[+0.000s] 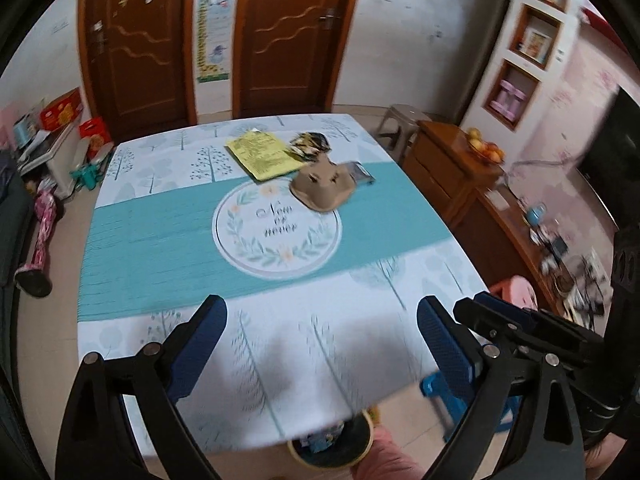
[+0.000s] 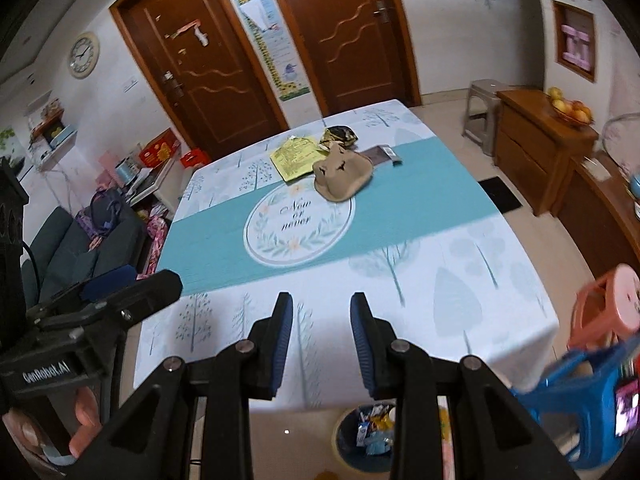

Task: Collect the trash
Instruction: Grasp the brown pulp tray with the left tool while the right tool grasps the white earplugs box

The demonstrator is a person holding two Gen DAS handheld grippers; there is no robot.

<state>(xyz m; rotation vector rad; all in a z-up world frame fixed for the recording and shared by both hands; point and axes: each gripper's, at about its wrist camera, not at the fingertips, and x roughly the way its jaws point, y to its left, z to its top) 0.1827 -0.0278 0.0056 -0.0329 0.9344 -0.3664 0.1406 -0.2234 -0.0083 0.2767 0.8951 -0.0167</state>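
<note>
Trash lies at the far side of the table: a tan crumpled paper piece (image 1: 323, 188) (image 2: 342, 176), a yellow printed wrapper (image 1: 263, 153) (image 2: 295, 156), a dark crumpled wrapper (image 1: 310, 145) (image 2: 340, 136) and a dark flat packet (image 1: 362, 173) (image 2: 384, 156). A trash bin (image 1: 332, 446) (image 2: 370, 436) with wrappers inside stands on the floor under the near table edge. My left gripper (image 1: 320, 340) is open and empty over the near table edge. My right gripper (image 2: 322, 332) is partly open and empty, also near that edge.
The table (image 1: 160, 240) (image 2: 440, 280) has a teal and white cloth. A blue stool (image 1: 452, 396) (image 2: 580, 392) and a pink stool (image 1: 516, 290) (image 2: 612, 300) stand at the right. A wooden cabinet (image 1: 452, 164) (image 2: 536, 144) lines the right wall. A sofa (image 2: 72, 248) is left.
</note>
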